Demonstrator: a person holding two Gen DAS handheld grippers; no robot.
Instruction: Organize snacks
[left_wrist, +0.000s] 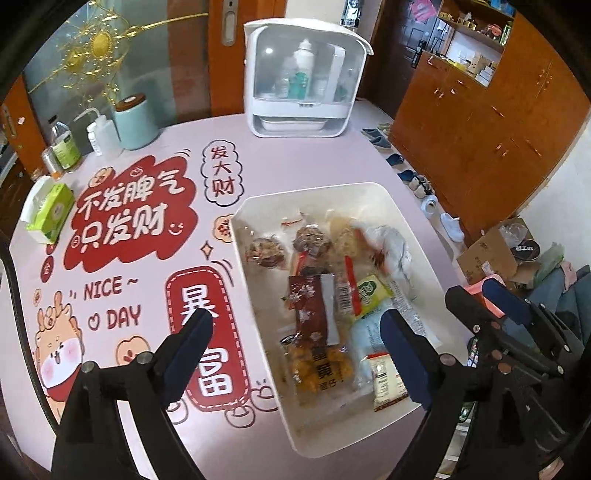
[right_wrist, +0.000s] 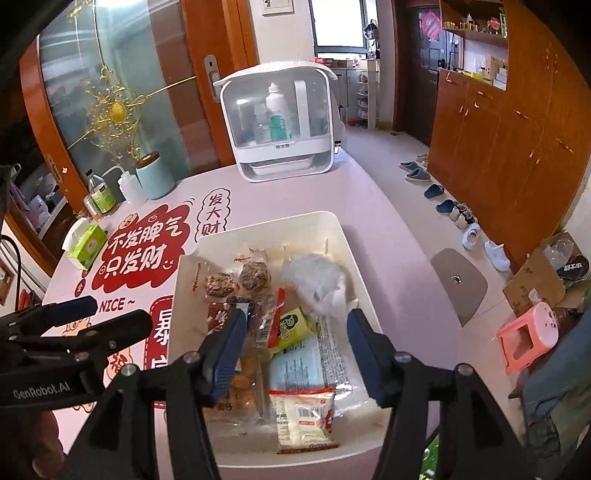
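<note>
Snacks (right_wrist: 284, 332) lie piled in the white bin (right_wrist: 258, 221) on the table (left_wrist: 295, 155); none remain outside. Left gripper (left_wrist: 295, 325) spread wide, right gripper (right_wrist: 295, 332) partly spread, both empty above the bin. Sorting appears nearly complete.

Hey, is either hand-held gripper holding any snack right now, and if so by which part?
Nothing is held. The left hand-held gripper and right hand-held gripper both hang open above the snacks in the white bin.
</note>
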